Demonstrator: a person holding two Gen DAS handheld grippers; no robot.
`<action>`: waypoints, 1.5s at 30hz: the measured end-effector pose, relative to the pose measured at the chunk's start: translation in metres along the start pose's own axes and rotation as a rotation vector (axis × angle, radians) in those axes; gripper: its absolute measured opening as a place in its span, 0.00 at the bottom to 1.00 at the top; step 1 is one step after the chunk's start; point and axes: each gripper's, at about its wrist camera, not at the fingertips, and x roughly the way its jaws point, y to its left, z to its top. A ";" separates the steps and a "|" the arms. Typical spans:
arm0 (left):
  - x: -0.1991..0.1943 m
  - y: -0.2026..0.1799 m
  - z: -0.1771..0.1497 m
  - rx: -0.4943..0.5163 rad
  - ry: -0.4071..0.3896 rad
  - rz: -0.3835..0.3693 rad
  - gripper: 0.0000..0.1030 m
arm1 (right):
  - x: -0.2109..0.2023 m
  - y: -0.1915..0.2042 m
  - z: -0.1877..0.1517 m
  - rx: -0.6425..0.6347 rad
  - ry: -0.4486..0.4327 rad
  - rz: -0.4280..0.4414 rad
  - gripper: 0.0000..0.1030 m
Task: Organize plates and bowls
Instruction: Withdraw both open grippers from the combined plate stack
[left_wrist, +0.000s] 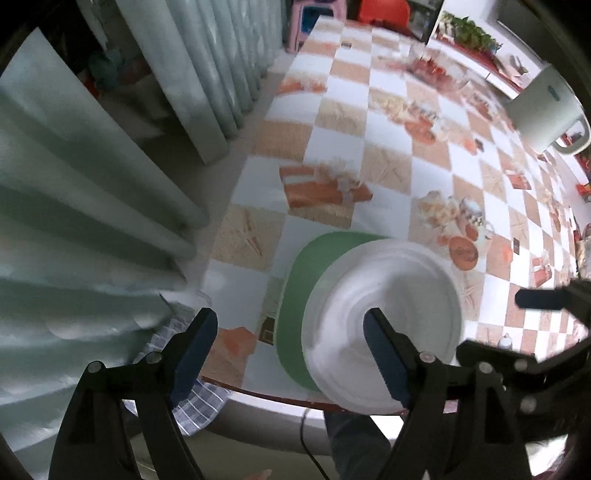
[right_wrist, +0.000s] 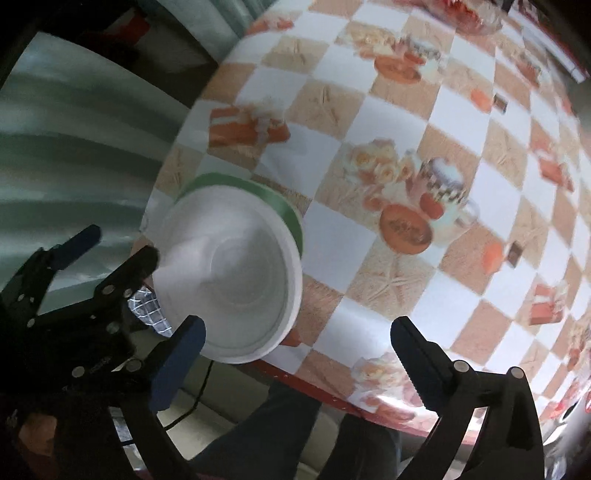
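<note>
The left gripper hangs over the near edge of the table with its jaws spread wide and nothing between them; its right finger crosses in front of the white plate but does not press on it. The right gripper is likewise spread, its blue-padded fingers standing well apart above the checked tablecloth, with only the plate's rim showing past the left finger. Neither tool holds anything.

The white plate sits on top of a green plate, whose rim shows as a crescent along the far and left side. The pair lies close to the table's near edge, just above the red trim. In the right wrist view the same stack appears: white dish uppermost, green rim peeking out behind it. Both views are blurred, so whether the white piece is a shallow bowl or a plate, and whether more dishes lie under it, cannot be settled.

Judging by this, one stacking step looks finished: two dishes nested, both grippers free. What is left is harder to read. No other loose plate or bowl shows clearly on the cloth. A glass bowl of red things stands far off at the far end, and a white jug sits at the right edge of the left view; neither seems part of the stack. If more dishes wait, they are outside these views. The stack sits near the table edge, so it may want nudging inward.
</note>
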 end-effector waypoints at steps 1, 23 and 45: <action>-0.010 -0.003 -0.002 0.018 -0.026 0.012 0.82 | -0.005 0.000 -0.001 -0.015 0.000 -0.024 0.98; -0.046 -0.037 -0.023 0.154 0.115 -0.020 0.82 | -0.049 0.017 -0.019 -0.071 -0.049 -0.066 0.98; -0.055 -0.065 -0.020 0.209 0.131 0.026 0.82 | -0.054 0.008 -0.016 -0.090 -0.049 -0.024 0.98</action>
